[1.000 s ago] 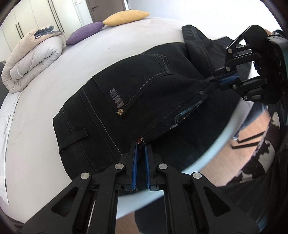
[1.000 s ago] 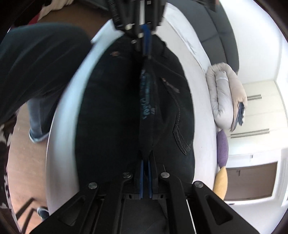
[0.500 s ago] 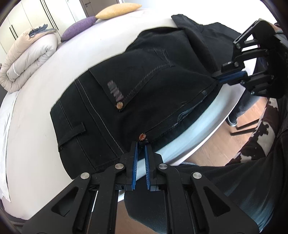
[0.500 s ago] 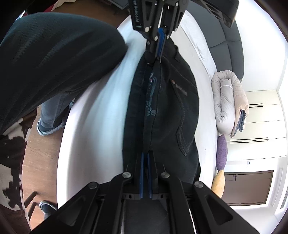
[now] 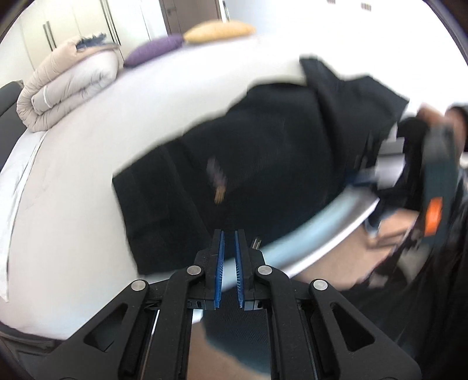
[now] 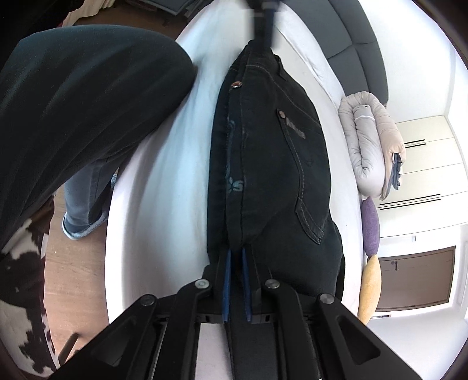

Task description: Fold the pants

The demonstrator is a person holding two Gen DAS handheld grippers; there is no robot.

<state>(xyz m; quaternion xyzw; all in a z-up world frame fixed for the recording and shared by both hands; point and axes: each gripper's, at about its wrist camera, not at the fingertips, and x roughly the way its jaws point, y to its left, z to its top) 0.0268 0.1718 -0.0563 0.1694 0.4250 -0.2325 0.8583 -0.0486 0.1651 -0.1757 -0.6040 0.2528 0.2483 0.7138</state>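
Note:
Black jeans lie folded lengthwise on the white bed, near its front edge. My left gripper sits at the waistband end with its jaws slightly apart and no cloth showing between them. My right gripper holds the jeans at the other end, its blue pads closed on the fold edge. In the right wrist view the left gripper is a blur at the far end of the jeans. The right gripper shows blurred in the left wrist view.
A rolled beige duvet lies at the head of the bed, with a purple pillow and a yellow pillow beside it. The person's legs stand by the bed edge over a wooden floor. Wardrobes line the wall.
The jeans have come down flat onto the bed. My left gripper has let go of the waistband and pulled back slightly. My right gripper still holds its end.

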